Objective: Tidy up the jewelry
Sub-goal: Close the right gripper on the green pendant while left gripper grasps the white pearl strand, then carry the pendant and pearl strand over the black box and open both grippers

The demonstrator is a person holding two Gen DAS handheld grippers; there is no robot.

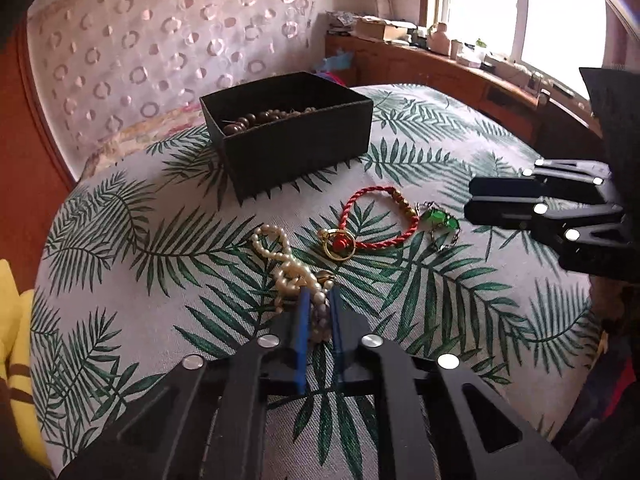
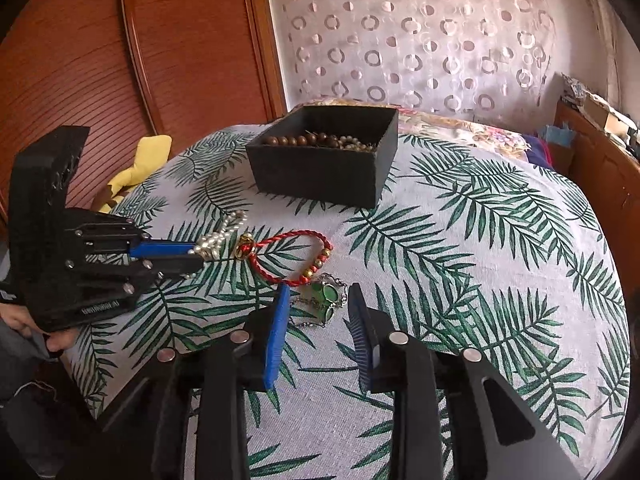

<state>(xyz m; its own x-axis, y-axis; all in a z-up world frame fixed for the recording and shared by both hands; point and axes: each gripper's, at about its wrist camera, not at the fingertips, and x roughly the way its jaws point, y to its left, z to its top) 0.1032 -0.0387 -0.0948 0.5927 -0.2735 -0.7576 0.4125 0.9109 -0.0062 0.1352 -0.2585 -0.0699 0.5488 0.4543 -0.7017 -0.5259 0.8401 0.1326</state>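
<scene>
A black box (image 1: 296, 140) with brown beads inside stands at the far side of the leaf-print cloth (image 1: 440, 300); it also shows in the right wrist view (image 2: 320, 176). My left gripper (image 1: 319, 294) is shut on a pearl necklace (image 1: 288, 264), seen from the side in the right wrist view (image 2: 218, 240). A red cord bracelet (image 1: 380, 216) with a gold ring charm (image 1: 340, 242) lies in the middle. My right gripper (image 2: 320, 294) is open around a green-stone chain piece (image 2: 326, 298), also in the left wrist view (image 1: 440, 220).
A yellow cloth (image 2: 136, 168) lies at the left edge. A wooden wardrobe (image 2: 120, 60) stands behind it. A wooden shelf with clutter (image 1: 440, 60) runs under the window. A patterned curtain (image 2: 400, 40) hangs at the back.
</scene>
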